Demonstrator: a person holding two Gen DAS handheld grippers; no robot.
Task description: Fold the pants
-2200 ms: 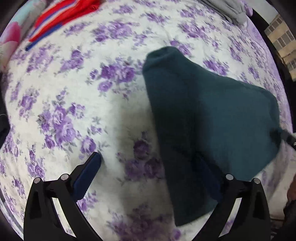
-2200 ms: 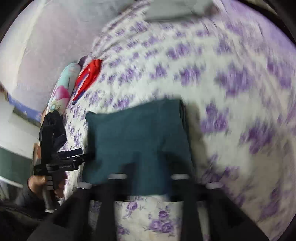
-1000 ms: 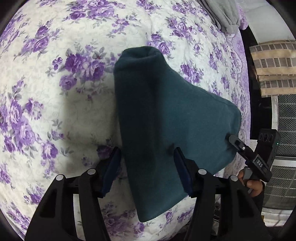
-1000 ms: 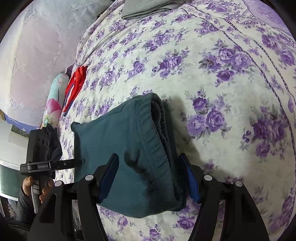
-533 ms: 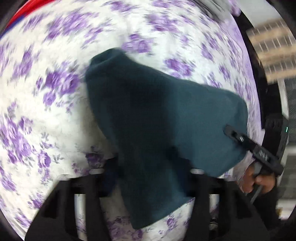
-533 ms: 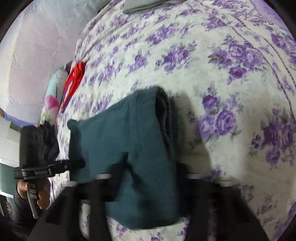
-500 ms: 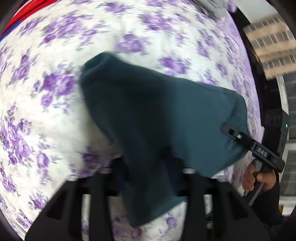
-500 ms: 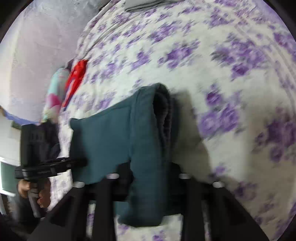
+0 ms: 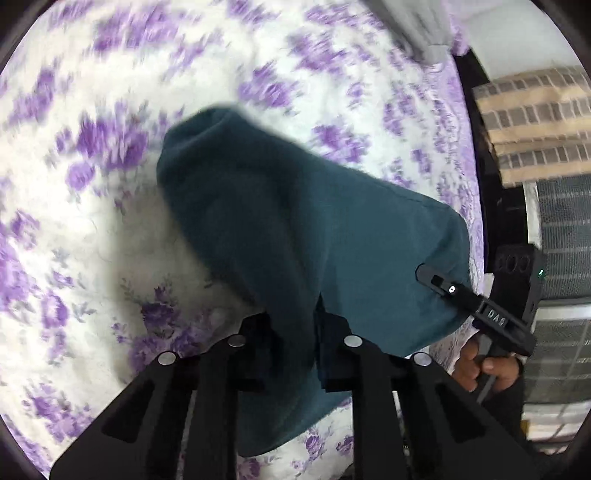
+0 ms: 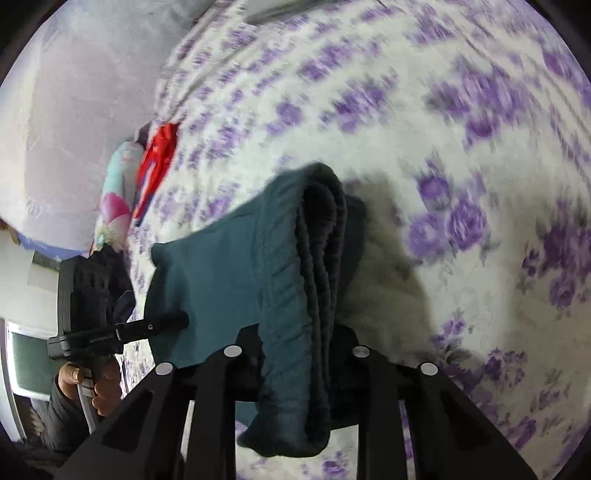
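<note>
The dark teal pants (image 9: 314,236) are folded into a thick bundle on the purple-flowered bedspread (image 9: 92,229). My left gripper (image 9: 293,334) is shut on the near left corner of the bundle. My right gripper (image 10: 297,345) is shut on the near right corner, where the ribbed waistband layers (image 10: 325,236) stack up. Both near corners are lifted off the bed and the far edge still rests on it. In the left wrist view the right gripper (image 9: 443,286) pinches the pants' right edge. In the right wrist view the left gripper (image 10: 173,321) pinches the left edge.
A red garment (image 10: 157,158) and a pastel pillow (image 10: 114,199) lie at the bed's far left. Grey folded clothing (image 9: 417,33) lies at the far end. A striped cloth (image 9: 535,125) and a slatted unit (image 9: 565,273) stand beyond the bed's right edge.
Both grippers, open around the near corners a second ago, have closed on the pants. The near edge has risen off the bed, and the views blur from the motion.
</note>
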